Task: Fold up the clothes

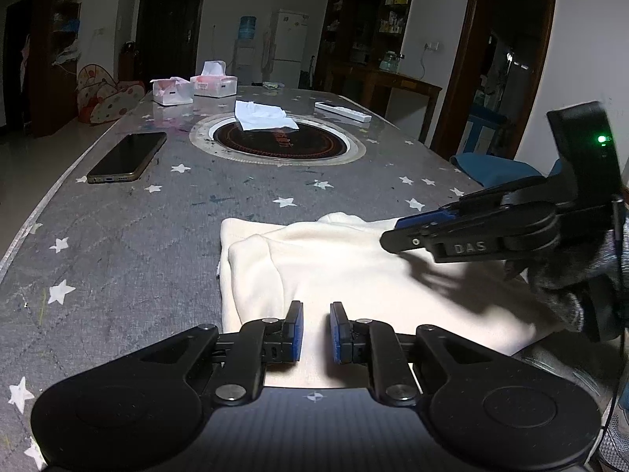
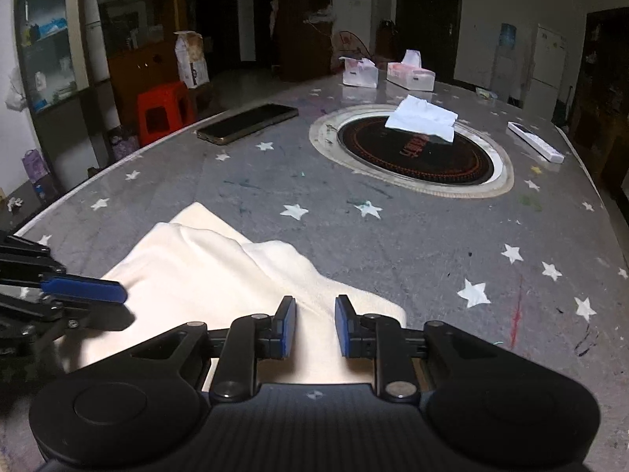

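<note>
A cream garment [image 1: 354, 267] lies folded on the grey star-patterned table [image 1: 157, 236], close to the near edge. My left gripper [image 1: 316, 306] hovers over its near part. Its blue pads stand a little apart, with only the cloth below showing in the gap. From the right, held by a gloved hand, my right gripper [image 1: 393, 234] reaches over the garment's far right corner. In the right wrist view the garment [image 2: 196, 267] fills the lower left. There the right gripper [image 2: 314, 301] sits narrowly open above its right edge, and the left gripper [image 2: 118, 295] enters from the left.
A dark phone [image 1: 127, 157] lies at the table's left. A round black hotplate [image 1: 279, 143] is set in the middle, with a white cloth [image 1: 263, 116] on it. Tissue boxes [image 1: 214, 82] and a white remote [image 1: 342, 111] sit farther back. A blue chair [image 1: 495, 169] stands at the right.
</note>
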